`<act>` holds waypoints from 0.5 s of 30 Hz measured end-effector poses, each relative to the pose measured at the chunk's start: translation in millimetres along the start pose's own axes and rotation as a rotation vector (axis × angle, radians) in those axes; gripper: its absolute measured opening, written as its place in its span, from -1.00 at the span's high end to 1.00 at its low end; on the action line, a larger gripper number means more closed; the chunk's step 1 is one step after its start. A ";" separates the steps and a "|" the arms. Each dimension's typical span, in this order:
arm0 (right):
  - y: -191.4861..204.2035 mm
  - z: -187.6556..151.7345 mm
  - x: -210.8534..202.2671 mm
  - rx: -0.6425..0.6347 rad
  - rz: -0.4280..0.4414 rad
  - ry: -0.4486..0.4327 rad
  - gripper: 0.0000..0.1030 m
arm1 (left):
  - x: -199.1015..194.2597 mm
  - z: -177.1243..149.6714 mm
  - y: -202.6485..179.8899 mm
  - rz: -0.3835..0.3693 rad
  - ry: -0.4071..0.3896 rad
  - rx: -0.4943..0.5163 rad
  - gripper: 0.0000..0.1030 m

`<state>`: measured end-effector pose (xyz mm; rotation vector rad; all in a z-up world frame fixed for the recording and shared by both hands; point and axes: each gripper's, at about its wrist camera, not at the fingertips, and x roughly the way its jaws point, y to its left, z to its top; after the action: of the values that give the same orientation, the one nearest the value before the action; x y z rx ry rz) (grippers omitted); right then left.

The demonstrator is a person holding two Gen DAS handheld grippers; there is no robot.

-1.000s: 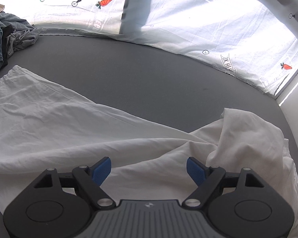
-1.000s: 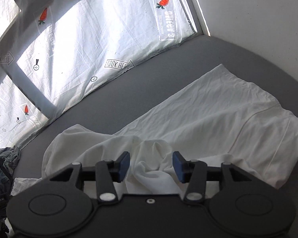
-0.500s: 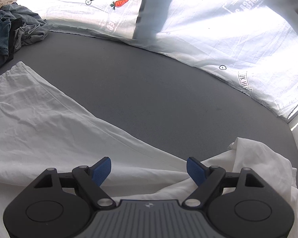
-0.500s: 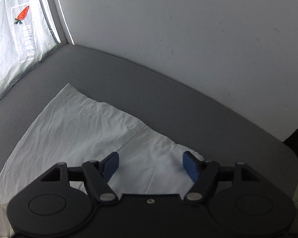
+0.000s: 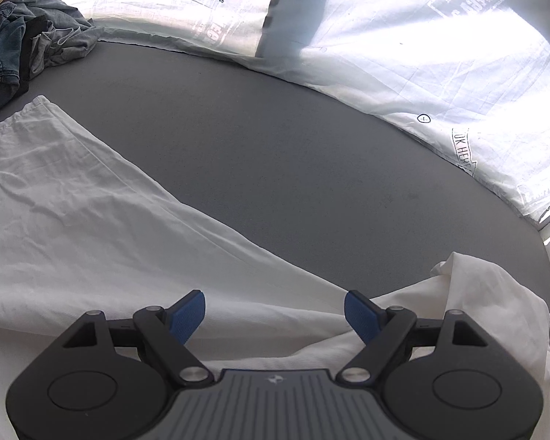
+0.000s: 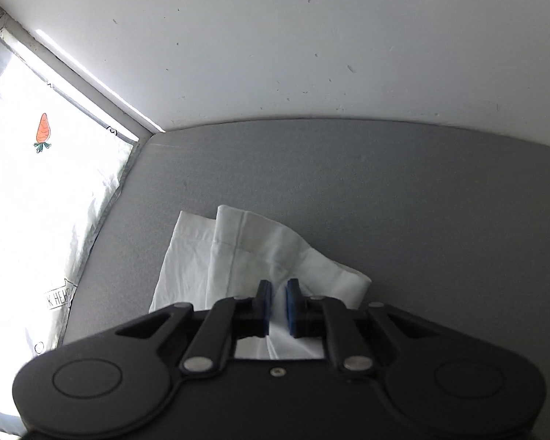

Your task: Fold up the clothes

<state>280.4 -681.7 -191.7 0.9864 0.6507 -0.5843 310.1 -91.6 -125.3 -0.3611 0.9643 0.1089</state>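
From the left wrist, the left hand-held gripper (image 5: 275, 311) hangs released, jaws wide, over the white garment (image 5: 91, 227) spread across the grey surface (image 5: 275, 146), likely waiting to take an edge. From the right wrist, the right hand-held gripper (image 6: 278, 302) is closing on the garment's hemmed end (image 6: 260, 253), cloth between the pads, probably to lift it for a fold.

The white carrot-print curtain (image 5: 440, 47) along the far edge of the grey surface (image 5: 275, 168) bears a boxed arrow label of which "OK HER" shows in the left wrist view and "K HER" in the right, while its larger grey lettering is illegible.
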 end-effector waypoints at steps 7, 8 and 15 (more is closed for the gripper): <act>99.2 -23.0 37.3 0.075 0.390 0.203 0.86 | -1.3 6.2 3.7 -0.032 -0.012 -0.035 -0.63; 116.6 -33.8 43.9 0.115 0.467 0.264 0.86 | -1.4 7.4 3.5 -0.036 -0.014 -0.039 -0.63; 214.5 -115.5 42.7 0.209 0.922 0.639 0.87 | -0.7 18.5 5.4 -0.049 -0.033 -0.069 -0.63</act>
<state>434.0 -492.8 -148.4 1.5417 0.6068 0.5118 322.9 -80.1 -116.6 -0.4450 0.9198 0.1033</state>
